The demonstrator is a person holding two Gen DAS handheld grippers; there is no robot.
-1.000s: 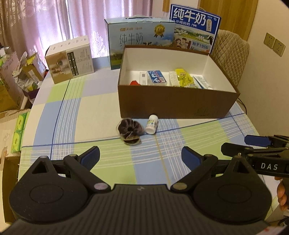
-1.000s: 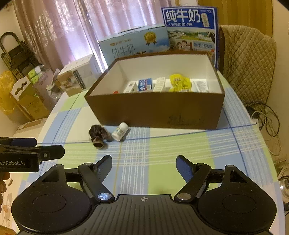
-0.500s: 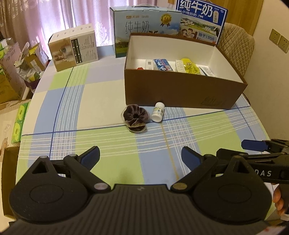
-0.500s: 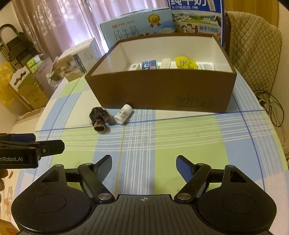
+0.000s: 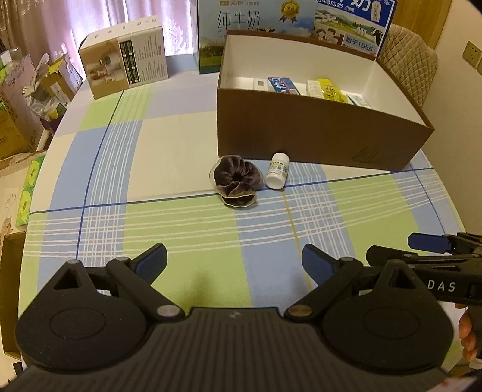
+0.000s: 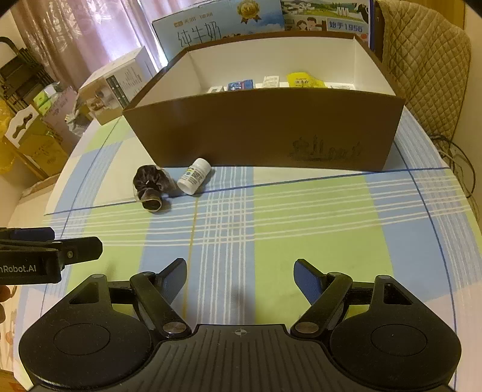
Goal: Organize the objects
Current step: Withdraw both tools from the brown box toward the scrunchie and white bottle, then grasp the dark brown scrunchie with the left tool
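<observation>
A dark velvet scrunchie [image 5: 236,180] [image 6: 152,185] lies on the checked tablecloth, and a small white pill bottle [image 5: 277,170] [image 6: 194,176] rests on its side just right of it. Both sit in front of an open brown cardboard box [image 5: 313,132] [image 6: 265,126] that holds several small packs along its far wall. My left gripper [image 5: 234,260] is open and empty, well short of the scrunchie. My right gripper [image 6: 239,273] is open and empty too, nearer the table's front edge. Each gripper shows at the side of the other's view.
A blue milk carton case [image 5: 253,21] and a poster box stand behind the brown box. A beige product box [image 5: 126,66] sits at the table's far left. A quilted chair [image 6: 427,66] stands at the right. Cartons and clutter lie beyond the table's left edge.
Both grippers have sunk and tilted further down, so the scrunchie, bottle and box sit higher and larger in view. Both stay open.
</observation>
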